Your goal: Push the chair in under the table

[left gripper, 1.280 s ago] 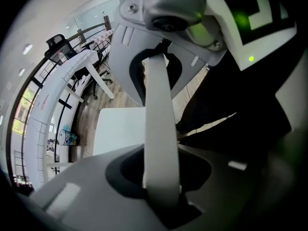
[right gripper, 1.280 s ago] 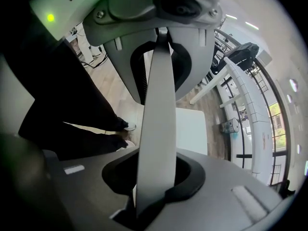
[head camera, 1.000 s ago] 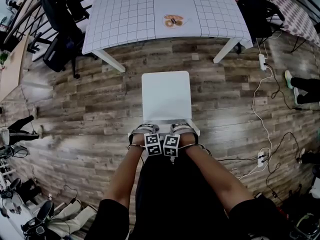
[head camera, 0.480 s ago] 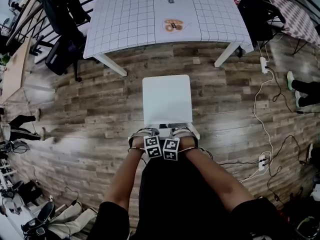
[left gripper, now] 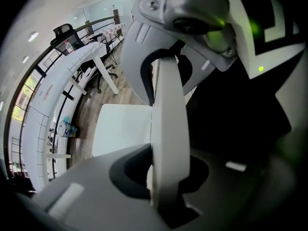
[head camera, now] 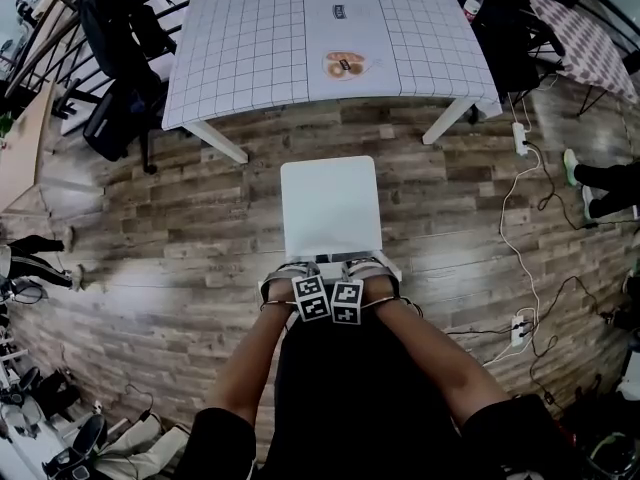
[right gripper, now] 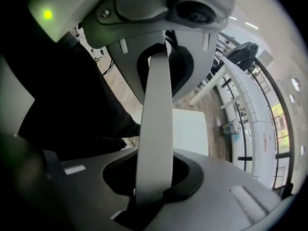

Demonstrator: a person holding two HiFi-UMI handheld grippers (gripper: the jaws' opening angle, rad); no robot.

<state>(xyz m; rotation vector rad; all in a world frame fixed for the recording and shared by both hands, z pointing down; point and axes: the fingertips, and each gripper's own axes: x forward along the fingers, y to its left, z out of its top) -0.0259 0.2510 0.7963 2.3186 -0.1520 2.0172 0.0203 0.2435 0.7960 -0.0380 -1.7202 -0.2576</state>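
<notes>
A white chair stands on the wood floor, its seat facing the table with the grid cloth, and a strip of floor lies between them. The seat's front edge is short of the table's near edge. My left gripper and right gripper sit side by side on top of the chair's backrest, pointing down. In the left gripper view the white backrest runs between the jaws, which are shut on it. The right gripper view shows the backrest clamped the same way, with the seat beyond it.
The table legs flank the gap ahead of the chair. A black office chair with a bag stands at the left. Power strips and white cables lie on the floor at the right. A small dish sits on the table.
The chair and both grippers on its backrest have slid a little toward the table. The gap between seat and table edge is slightly smaller.
</notes>
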